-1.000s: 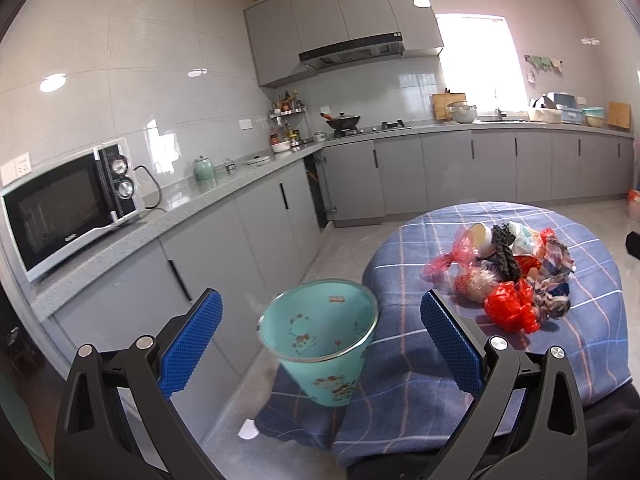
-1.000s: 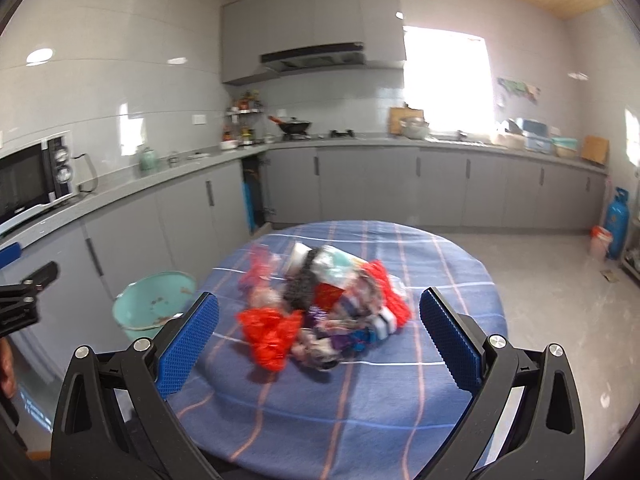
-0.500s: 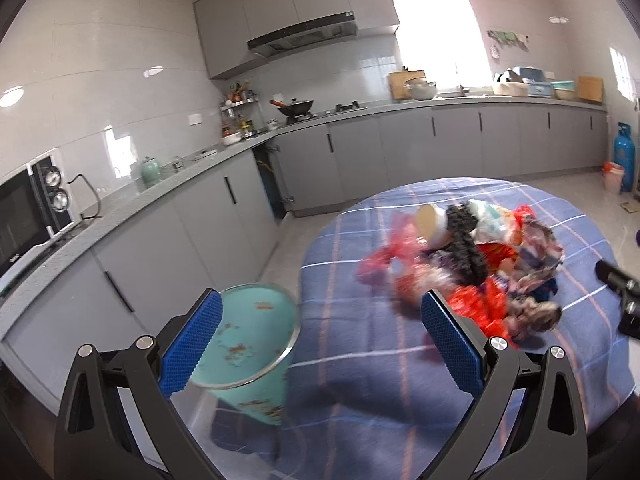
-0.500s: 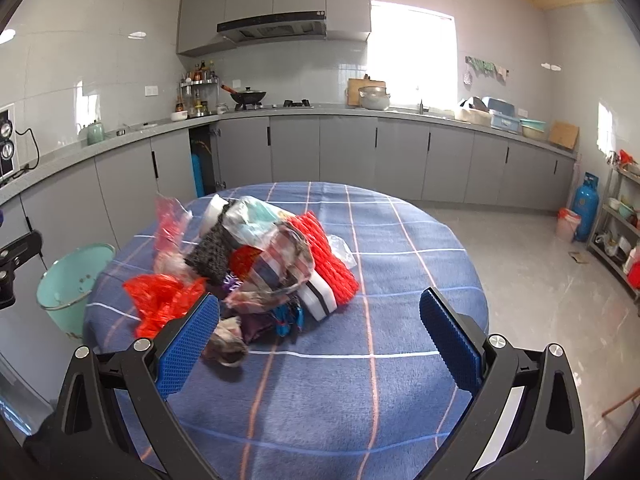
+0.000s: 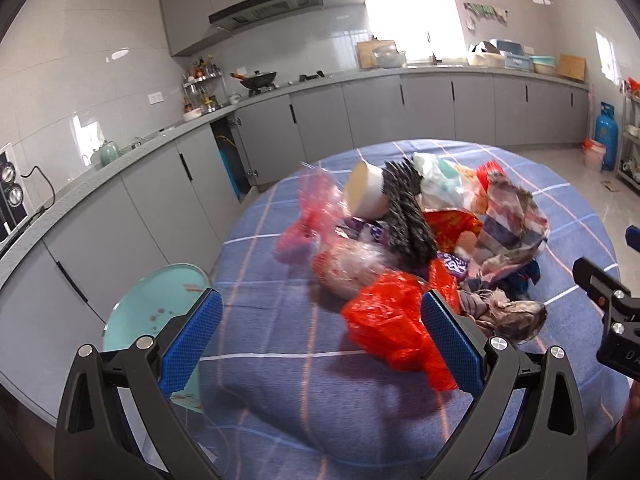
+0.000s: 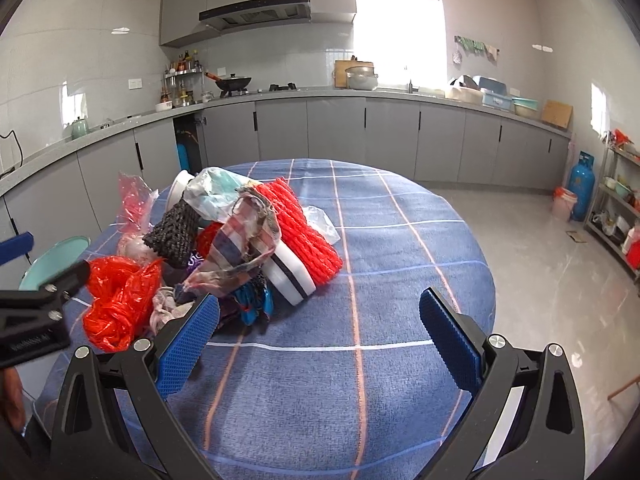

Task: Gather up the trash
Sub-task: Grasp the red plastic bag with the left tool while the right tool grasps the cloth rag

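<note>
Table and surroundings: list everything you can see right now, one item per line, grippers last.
Table: one, round, blue checked cloth.
Trash pile: one heap, mixed colours, left part of the table.
Red plastic bag: one, near edge of the pile.
Red knit piece: one, right side of the pile.
Black mesh piece: one, mid-pile.
White cup: one, on its side, far side of the pile.
Pink plastic bag: one, far left of the pile.
Bin: one, teal, on the floor left of the table.
Gas cylinder: one, blue, far right floor.
Wok: one, black, on the stove.
Left gripper: open, above the table's near edge.
Right gripper: open, above the table.
</note>
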`<state>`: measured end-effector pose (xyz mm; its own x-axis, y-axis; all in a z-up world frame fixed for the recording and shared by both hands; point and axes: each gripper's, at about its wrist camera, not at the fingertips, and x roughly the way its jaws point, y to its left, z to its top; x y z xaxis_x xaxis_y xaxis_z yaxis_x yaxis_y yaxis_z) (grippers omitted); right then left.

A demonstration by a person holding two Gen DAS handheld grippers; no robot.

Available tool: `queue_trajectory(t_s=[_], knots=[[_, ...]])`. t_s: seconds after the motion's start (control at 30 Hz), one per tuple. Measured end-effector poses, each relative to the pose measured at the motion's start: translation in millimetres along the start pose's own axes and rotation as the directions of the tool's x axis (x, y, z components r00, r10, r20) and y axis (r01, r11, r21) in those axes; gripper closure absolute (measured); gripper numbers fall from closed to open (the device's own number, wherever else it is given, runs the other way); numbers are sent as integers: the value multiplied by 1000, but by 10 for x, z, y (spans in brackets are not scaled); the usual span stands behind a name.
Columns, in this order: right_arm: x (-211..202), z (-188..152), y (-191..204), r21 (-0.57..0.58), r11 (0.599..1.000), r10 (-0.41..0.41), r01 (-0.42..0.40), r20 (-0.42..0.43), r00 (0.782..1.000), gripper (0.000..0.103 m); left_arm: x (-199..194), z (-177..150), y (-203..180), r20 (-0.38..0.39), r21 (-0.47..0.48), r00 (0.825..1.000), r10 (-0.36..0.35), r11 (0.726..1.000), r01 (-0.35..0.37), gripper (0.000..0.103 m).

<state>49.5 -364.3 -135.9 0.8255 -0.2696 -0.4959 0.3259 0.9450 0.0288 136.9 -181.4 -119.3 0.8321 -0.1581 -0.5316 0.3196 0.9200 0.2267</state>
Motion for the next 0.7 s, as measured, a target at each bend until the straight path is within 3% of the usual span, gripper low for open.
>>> queue_trajectory(t_s=[0.13,0.2,0.3,0.37,0.43,0.7], knots=[[31,-29,6,0,1000,6,-6,-14,1000,5,210,-36,-68,-46,2,999,-24,1000,24,7],[23,-36,15,-6,1000,7,-7,-11,1000,5,255,-57,-68,-64,-7,996,-58,998,57,19],[17,-46,38,-13,1000,8,-8,-7,1000,5,296,-91,-85,-95,-13,986,-139,990,138,47],[17,-54,49,-16,1000,12,-12,-10,1000,5,303,-106,-100,-106,-13,979,-175,985,175,76],[19,-51,65,-20,1000,15,-15,-11,1000,5,285,-116,-115,-99,-9,976,-196,980,196,88],[-42,8,249,-75,993,92,-91,14,996,6,-72,6,76,-3,1,983,-181,983,181,89]])
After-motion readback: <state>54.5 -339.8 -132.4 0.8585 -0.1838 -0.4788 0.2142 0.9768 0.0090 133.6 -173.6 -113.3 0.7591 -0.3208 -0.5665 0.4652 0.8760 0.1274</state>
